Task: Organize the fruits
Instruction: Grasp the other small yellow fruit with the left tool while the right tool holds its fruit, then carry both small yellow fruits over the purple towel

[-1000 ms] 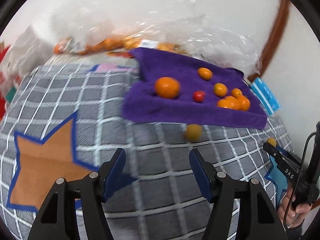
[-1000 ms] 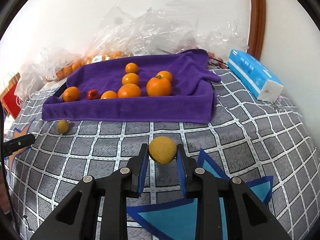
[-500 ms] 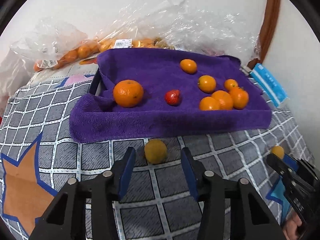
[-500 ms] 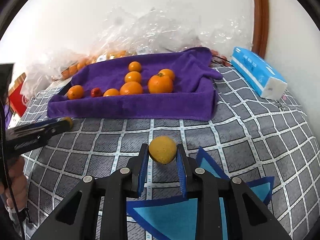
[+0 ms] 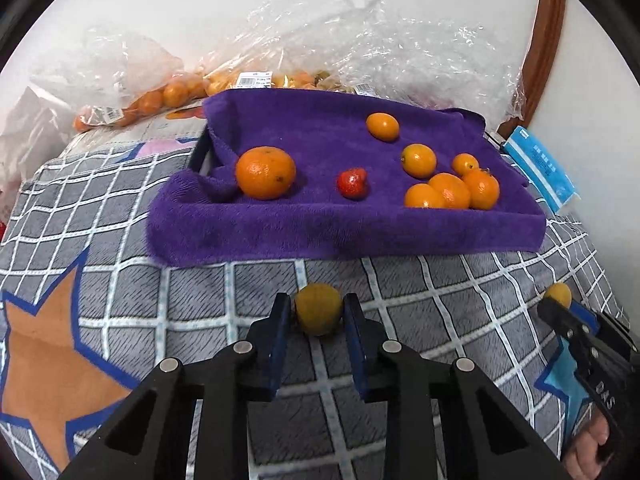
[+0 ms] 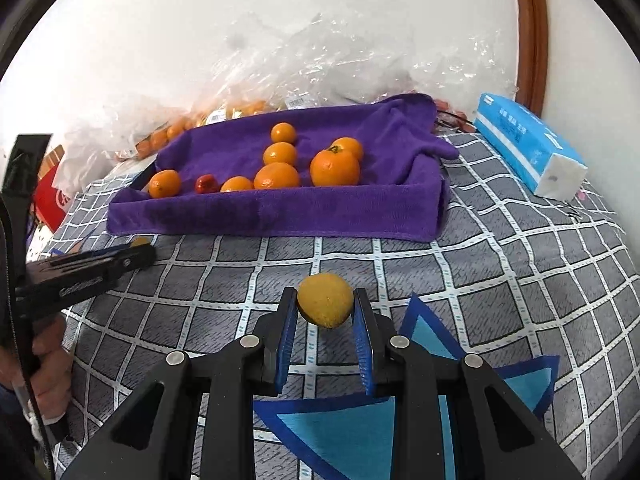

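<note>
Between the left gripper's (image 5: 318, 312) closed pads, a small yellow fruit (image 5: 319, 309) looks light, round and roll-prone, best pinched across its middle.

Purple towel (image 5: 328, 224), grey checked cloth (image 5: 420, 292)

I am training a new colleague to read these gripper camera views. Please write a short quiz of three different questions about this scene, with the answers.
1. True or false: the left gripper has a yellow fruit between its fingers.
2. Multiple choice: what lines the tray that holds the oranges? A) a purple towel, B) a sheet of newspaper, C) a white plate.
3. Fill in the missing word: among the orange fruits in the tray lies one small ___ fruit.

Key: 1 true, and the right gripper holds another yellow fruit the same way. 2 A. 3 red.
</note>
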Available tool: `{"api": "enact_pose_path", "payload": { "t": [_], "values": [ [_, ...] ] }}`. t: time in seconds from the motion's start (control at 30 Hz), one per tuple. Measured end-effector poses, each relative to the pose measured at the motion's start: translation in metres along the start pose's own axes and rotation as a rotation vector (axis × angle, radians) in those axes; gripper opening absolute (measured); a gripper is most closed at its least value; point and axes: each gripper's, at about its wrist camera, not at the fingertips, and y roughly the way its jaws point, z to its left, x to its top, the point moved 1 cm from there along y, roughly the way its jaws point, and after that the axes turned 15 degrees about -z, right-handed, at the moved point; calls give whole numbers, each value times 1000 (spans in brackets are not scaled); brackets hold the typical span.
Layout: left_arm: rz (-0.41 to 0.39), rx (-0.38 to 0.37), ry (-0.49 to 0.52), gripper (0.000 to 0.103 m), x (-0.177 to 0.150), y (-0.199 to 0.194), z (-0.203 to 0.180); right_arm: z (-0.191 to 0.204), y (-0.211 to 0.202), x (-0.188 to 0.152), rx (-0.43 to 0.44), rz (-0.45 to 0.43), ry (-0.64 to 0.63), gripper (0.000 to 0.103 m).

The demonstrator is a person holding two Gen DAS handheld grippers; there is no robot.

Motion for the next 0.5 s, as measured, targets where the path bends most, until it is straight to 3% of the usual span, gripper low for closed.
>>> {"api": "enact_pose_path", "payload": {
  "t": [0.5],
  "values": [
    [-37,1,-48,25,1,-47,24,31,-21,-6,-8,15,-95,27]
  ]
}}
